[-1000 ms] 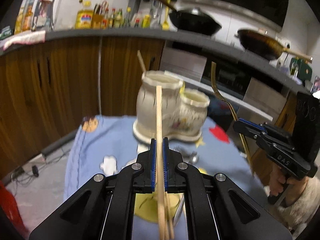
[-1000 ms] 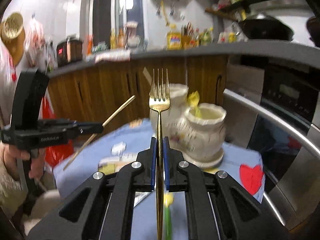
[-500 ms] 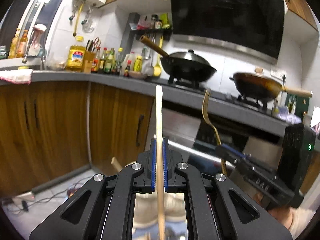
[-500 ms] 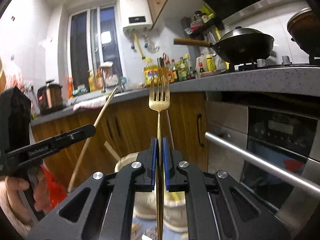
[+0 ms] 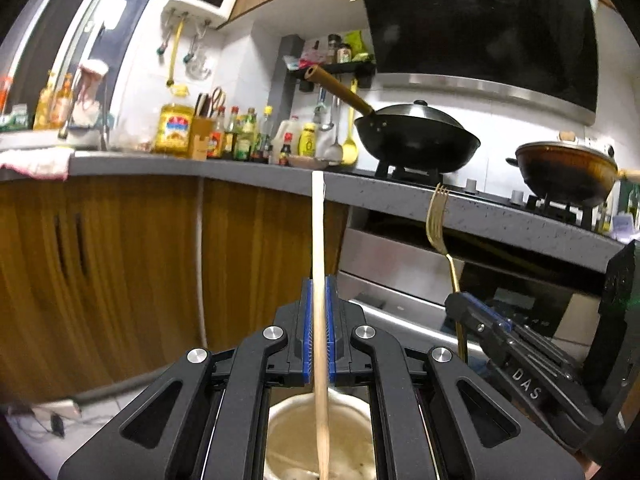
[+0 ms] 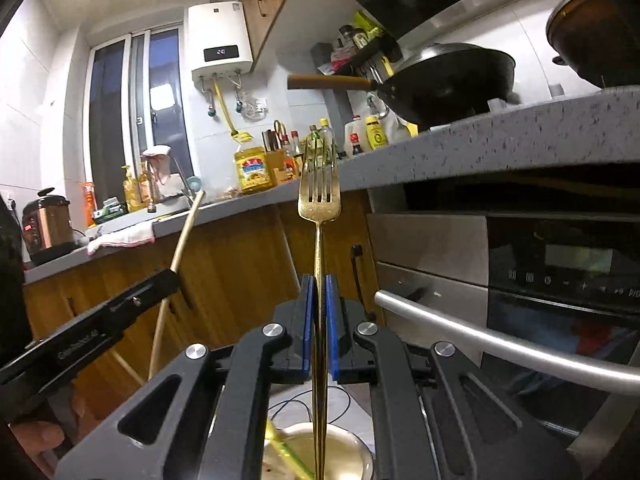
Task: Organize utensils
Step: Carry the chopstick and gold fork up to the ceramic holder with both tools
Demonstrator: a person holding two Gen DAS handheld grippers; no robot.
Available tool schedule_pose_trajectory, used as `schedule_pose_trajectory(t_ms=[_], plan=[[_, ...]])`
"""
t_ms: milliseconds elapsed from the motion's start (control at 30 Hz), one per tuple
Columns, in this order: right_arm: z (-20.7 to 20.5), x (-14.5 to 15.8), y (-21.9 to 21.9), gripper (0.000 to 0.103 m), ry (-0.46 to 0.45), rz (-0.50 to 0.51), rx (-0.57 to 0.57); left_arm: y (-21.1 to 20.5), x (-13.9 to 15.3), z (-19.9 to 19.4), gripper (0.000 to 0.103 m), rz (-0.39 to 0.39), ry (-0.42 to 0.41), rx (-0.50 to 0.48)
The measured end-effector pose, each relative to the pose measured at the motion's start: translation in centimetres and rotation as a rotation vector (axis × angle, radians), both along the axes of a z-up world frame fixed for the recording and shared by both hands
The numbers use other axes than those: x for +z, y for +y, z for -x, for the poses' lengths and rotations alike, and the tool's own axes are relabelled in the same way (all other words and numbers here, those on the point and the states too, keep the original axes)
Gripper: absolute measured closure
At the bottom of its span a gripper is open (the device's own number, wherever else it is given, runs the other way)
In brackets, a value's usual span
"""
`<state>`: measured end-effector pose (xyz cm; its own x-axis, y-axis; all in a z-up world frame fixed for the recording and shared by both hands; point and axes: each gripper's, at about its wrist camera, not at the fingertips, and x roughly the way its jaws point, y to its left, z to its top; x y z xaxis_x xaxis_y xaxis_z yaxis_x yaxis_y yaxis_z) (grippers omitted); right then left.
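The left gripper (image 5: pixel 316 340) pinches a wooden chopstick (image 5: pixel 318 248) that stands straight up. Its low end hangs right over the cream pot (image 5: pixel 288 436) below. A bit farther, the right gripper (image 6: pixel 319 328) pinches a gold fork (image 6: pixel 319 196), tines up, handle over the other pot (image 6: pixel 352 452).

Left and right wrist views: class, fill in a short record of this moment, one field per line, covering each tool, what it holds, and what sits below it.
left tool: shut on the wooden chopstick
chopstick pose: upright, lower end inside the cream holder cup
right tool: shut on the gold fork
fork pose: upright, tines up
below the fork: second holder cup with a green-yellow item in it
background: black wok on the stove, grey counter
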<state>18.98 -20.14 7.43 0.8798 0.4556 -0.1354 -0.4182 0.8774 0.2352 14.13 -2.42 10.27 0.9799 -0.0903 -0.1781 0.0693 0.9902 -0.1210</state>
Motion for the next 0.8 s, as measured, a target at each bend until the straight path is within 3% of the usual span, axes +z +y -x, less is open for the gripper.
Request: schedule_pose_trajectory(t_ms=[467,800], plan=[[0.4,-3.2,-0.7,0.096,0.053,0.017,0.031,-1.3,-1.4,2.3,0.097,-0.098,-0.032,-0.052],[3.3,-4.0,-2.6,0.096,0.081,0.033,0.077,-1.4,-3.1,4.6,0.097,-0.127,0.078,-0.095]])
